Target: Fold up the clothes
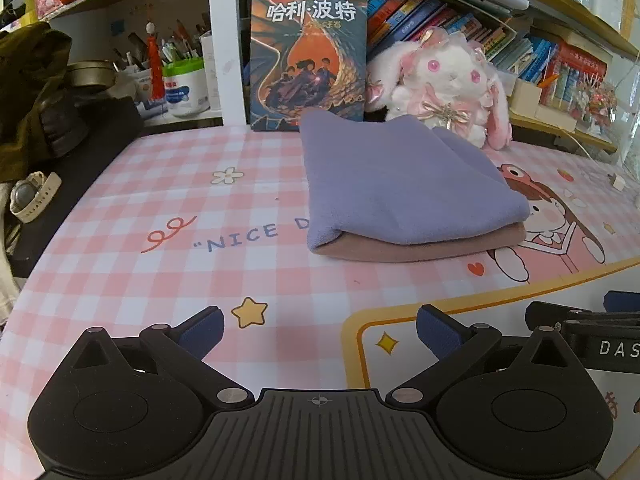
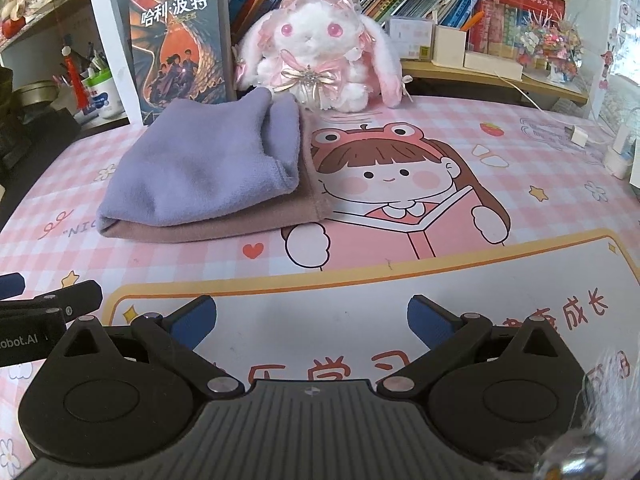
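Observation:
A folded lilac cloth (image 1: pixel 404 184) lies on top of a folded mauve-brown cloth (image 1: pixel 420 246), stacked on the pink checked desk mat (image 1: pixel 160 200). The same stack shows in the right wrist view, lilac cloth (image 2: pixel 200 168) over mauve cloth (image 2: pixel 248 224). My left gripper (image 1: pixel 320 330) is open and empty, low over the mat, well short of the stack. My right gripper (image 2: pixel 312 320) is open and empty, near the front of the mat, to the right of the left gripper. Each gripper's side shows at the edge of the other's view.
A white and pink plush rabbit (image 2: pixel 316 48) and an upright book (image 2: pixel 180 44) stand right behind the stack. Bookshelves fill the back. A watch (image 1: pixel 30 196) and dark items lie at the left edge. A white charger and cable (image 2: pixel 580 136) lie at right.

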